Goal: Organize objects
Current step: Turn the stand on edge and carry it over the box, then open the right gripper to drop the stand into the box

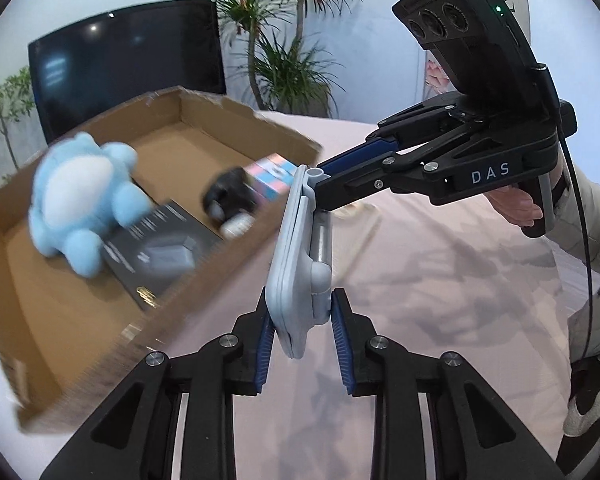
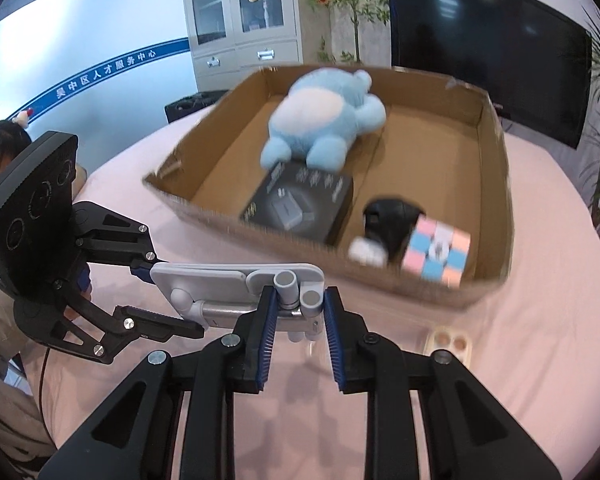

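Note:
Both grippers hold a folded grey-white phone stand above the pink table, just outside the cardboard box's near wall. My left gripper is shut on one end of it. My right gripper is shut on its hinge end; it shows in the left wrist view too. The stand also shows in the right wrist view. In the box lie a blue plush toy, a black product box, a black object and a pastel cube.
A small palette with round pans lies on the pink tablecloth near my right gripper. A TV screen, plants and a cabinet stand behind the table. The person's legs and shoe are at the right.

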`<state>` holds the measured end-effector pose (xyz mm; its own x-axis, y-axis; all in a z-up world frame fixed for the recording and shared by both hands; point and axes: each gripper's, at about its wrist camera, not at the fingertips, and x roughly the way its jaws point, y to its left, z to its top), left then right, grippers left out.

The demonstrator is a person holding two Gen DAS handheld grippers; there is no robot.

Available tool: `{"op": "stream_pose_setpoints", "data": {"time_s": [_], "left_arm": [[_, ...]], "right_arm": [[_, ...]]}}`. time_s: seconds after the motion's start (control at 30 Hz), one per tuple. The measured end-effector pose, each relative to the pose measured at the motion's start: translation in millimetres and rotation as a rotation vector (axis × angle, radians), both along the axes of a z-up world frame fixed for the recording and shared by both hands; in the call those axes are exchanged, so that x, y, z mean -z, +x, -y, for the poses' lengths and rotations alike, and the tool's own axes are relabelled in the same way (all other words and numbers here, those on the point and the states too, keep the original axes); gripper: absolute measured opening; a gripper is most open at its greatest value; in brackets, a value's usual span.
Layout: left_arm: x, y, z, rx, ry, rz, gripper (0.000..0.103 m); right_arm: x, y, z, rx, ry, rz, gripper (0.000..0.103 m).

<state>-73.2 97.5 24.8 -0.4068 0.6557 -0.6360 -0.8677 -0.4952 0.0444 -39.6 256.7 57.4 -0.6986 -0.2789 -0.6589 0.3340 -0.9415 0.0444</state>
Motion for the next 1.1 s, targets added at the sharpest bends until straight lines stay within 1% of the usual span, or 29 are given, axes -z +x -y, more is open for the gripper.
{"op": "stream_pose_setpoints", "data": {"time_s": [0.13,0.23,0.37,0.47,0.53,0.57,0.67,0.7,0.73,0.77,0.8,0.83,0.87,0.9,0.93,0.97,1.0,1.03,1.07,1.1], "left_arm": [[-23,-31,16,-0.043,-0.014,-0.038,0.024],[-32,-63,33,-0.079,-0.036,-0.026,0.024],[-29,-98,60,-0.153,-0.068,0.013,0.024],[-16,-114,79,-0.228,-0.081,0.053,0.025],[-6,-117,85,-0.281,-0.109,0.042,0.025],[-1,-117,88,-0.309,-0.114,0.034,0.025],[5,-112,92,-0.367,-0.097,0.006,0.031],[4,-111,92,-0.382,-0.09,-0.009,0.035],[-1,-110,94,-0.409,-0.07,-0.028,0.04],[-3,-109,94,-0.435,-0.047,-0.037,0.043],[-9,-108,97,-0.469,-0.012,-0.049,0.052],[-14,-107,97,-0.499,0.012,-0.063,0.063],[-20,-102,97,-0.548,0.039,-0.101,0.067],[-26,-92,97,-0.574,0.06,-0.128,0.071],[-30,-85,94,-0.576,0.088,-0.145,0.073],[-34,-78,87,-0.547,0.125,-0.137,0.074],[-36,-72,80,-0.516,0.155,-0.12,0.076],[-34,-61,70,-0.479,0.181,-0.086,0.076],[-30,-55,62,-0.453,0.188,-0.057,0.077],[-23,-47,51,-0.403,0.198,-0.005,0.078]], "right_arm": [[-21,-35,14,-0.016,-0.001,-0.033,0.022],[-28,-67,31,-0.023,-0.006,-0.047,0.022],[-22,-105,60,-0.038,-0.023,-0.03,0.022],[-8,-130,87,-0.051,-0.005,-0.013,0.022],[1,-139,95,-0.058,-0.009,0.015,0.022],[4,-140,99,-0.07,-0.017,0.01,0.022],[8,-133,101,-0.051,0.026,-0.004,0.022],[6,-129,100,-0.047,0.042,-0.013,0.024],[4,-123,97,-0.044,0.056,-0.021,0.026],[0,-113,89,-0.03,0.072,-0.037,0.027],[-3,-108,83,-0.014,0.077,-0.042,0.032],[-6,-101,73,0.013,0.077,-0.048,0.045],[-11,-87,55,0.055,0.062,-0.079,0.055],[-15,-75,39,0.09,0.061,-0.103,0.075],[-18,-66,26,0.13,0.069,-0.126,0.079],[-20,-54,8,0.179,0.086,-0.14,0.08],[-19,-46,-6,0.219,0.109,-0.136,0.08],[-18,-38,-21,0.265,0.14,-0.132,0.08],[-13,-28,-37,0.313,0.182,-0.133,0.081],[-9,-21,-49,0.335,0.208,-0.12,0.081]]}}
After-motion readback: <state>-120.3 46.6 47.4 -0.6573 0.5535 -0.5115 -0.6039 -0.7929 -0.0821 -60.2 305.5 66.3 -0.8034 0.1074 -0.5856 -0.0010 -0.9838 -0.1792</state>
